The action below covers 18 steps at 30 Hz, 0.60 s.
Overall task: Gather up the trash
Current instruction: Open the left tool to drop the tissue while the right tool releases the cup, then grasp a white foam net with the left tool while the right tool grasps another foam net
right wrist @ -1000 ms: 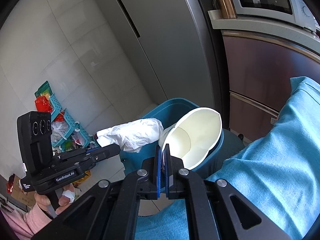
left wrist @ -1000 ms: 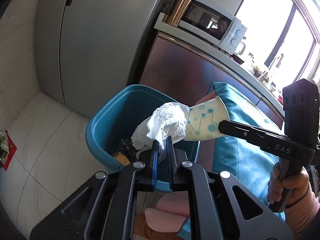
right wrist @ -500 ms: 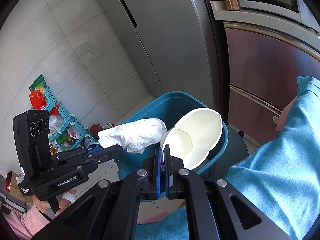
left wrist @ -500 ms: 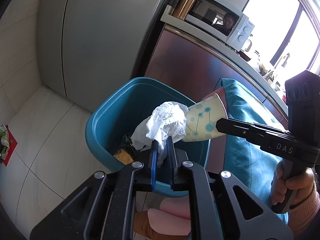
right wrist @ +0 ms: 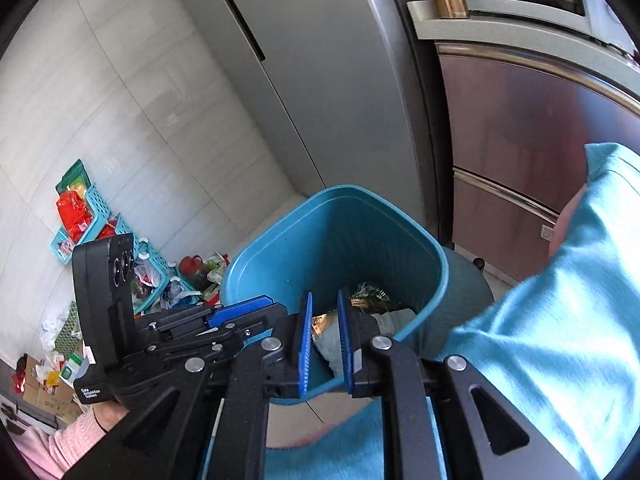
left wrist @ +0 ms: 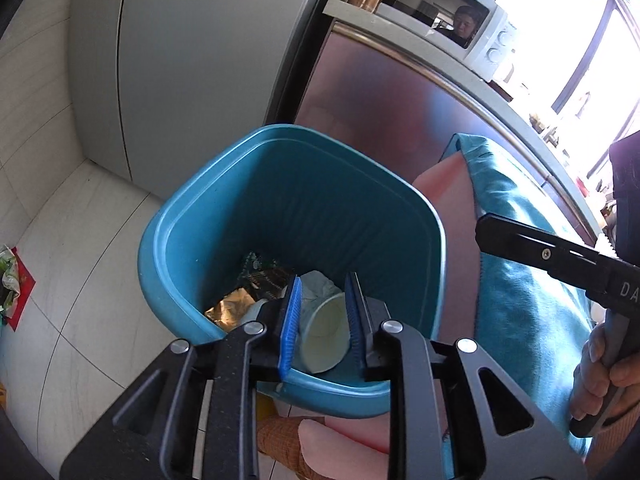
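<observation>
White paper cup (left wrist: 323, 336) lies on its side inside the teal bin (left wrist: 192, 216), beside a crumpled tissue (left wrist: 318, 286) and gold foil wrapper (left wrist: 230, 308). Above the bin's near rim, the left hand-held gripper (left wrist: 322, 316) hangs with its blue pads apart, holding nothing. The right hand-held gripper (right wrist: 323, 344) is likewise spread and empty over the bin. Behind the bin stands a grey refrigerator (left wrist: 192, 60); beside it hangs a teal cloth (right wrist: 560, 320).

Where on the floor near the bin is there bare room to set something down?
Bare tiles lie left of the blue bin, up to the grey fridge. Crowded further left: baskets and bags along the wall.
</observation>
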Each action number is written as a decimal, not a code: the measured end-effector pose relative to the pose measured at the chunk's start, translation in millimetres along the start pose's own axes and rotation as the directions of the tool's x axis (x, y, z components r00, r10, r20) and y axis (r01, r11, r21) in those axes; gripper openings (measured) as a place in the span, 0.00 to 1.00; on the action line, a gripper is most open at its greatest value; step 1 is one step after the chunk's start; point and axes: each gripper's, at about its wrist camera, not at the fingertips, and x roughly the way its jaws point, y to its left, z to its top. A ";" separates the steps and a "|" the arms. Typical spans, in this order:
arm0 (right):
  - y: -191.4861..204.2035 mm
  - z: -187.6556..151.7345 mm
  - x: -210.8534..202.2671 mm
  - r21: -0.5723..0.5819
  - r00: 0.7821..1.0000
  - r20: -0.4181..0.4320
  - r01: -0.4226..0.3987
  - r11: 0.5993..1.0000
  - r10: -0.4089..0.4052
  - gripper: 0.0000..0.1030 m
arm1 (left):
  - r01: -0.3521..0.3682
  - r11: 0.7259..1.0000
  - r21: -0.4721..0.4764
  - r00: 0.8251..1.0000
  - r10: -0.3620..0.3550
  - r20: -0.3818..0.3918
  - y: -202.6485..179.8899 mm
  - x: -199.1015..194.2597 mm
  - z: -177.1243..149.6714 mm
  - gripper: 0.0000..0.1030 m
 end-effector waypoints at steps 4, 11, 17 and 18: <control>-3.4 -8.2 -20.9 0.001 0.999 0.039 -0.006 1.000 0.006 0.16 | 0.019 0.999 0.032 0.999 -0.020 0.038 -10.5 -12.9 -1.3 0.25; -8.2 -33.2 -80.3 -0.008 0.990 0.143 0.018 1.000 -0.016 0.26 | 0.115 0.979 0.170 0.985 -0.135 0.106 -59.3 -48.1 -4.5 0.37; -30.5 -63.6 -135.4 0.044 0.971 0.223 0.080 0.996 -0.088 0.28 | 0.240 0.924 0.298 0.960 -0.272 0.071 -120.3 -56.7 -10.7 0.41; -37.1 -69.3 -145.8 0.057 0.967 0.235 0.090 0.994 -0.101 0.28 | 0.263 0.911 0.316 0.953 -0.296 0.059 -130.9 -56.8 -13.2 0.42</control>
